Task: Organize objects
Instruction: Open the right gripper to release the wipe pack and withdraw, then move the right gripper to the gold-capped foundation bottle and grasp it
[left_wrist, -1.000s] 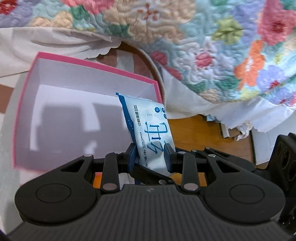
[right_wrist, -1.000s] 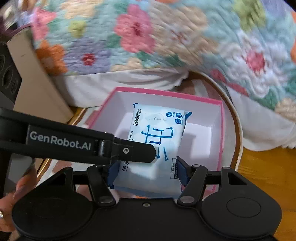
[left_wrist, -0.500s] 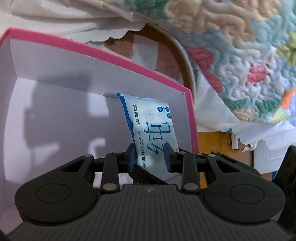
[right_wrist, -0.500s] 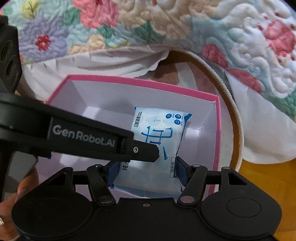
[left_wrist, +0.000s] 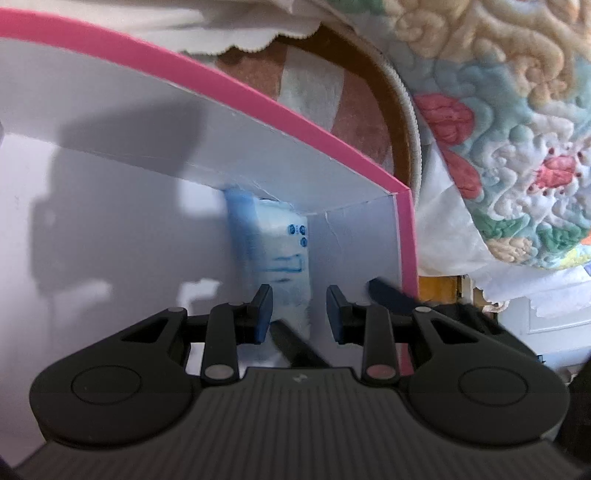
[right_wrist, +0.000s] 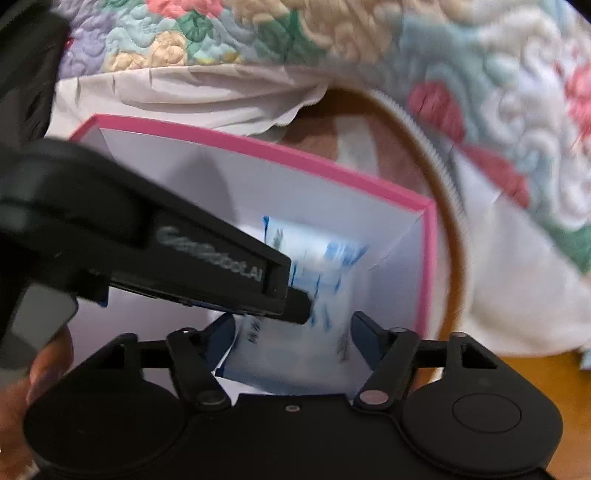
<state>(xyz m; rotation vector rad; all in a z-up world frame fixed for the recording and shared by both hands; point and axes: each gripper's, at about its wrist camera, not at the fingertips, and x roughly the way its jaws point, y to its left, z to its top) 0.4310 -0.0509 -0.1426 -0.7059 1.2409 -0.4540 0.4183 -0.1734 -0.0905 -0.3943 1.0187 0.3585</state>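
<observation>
Currently, the wet wipes pack (left_wrist: 273, 254) lies inside the pink-rimmed box (left_wrist: 258, 99), in the far right corner of its white interior, with one end against the far wall. Its print is blurred in both views. The left gripper (left_wrist: 300, 314) is positioned over the box interior with its jaws parted; a clear gap shows between the right pad and the pack, while the left pad sits just beside the pack edge, and contact cannot be confirmed. The right gripper (right_wrist: 291, 334) faces the same corner of the box, jaws spread wider than the pack, which lies between them without visible clamping. The left gripper body crosses the right wrist view from the left. A floral quilt (right_wrist: 369, 33) hangs beyond the box, above a round rug (right_wrist: 439, 173) under the box
</observation>
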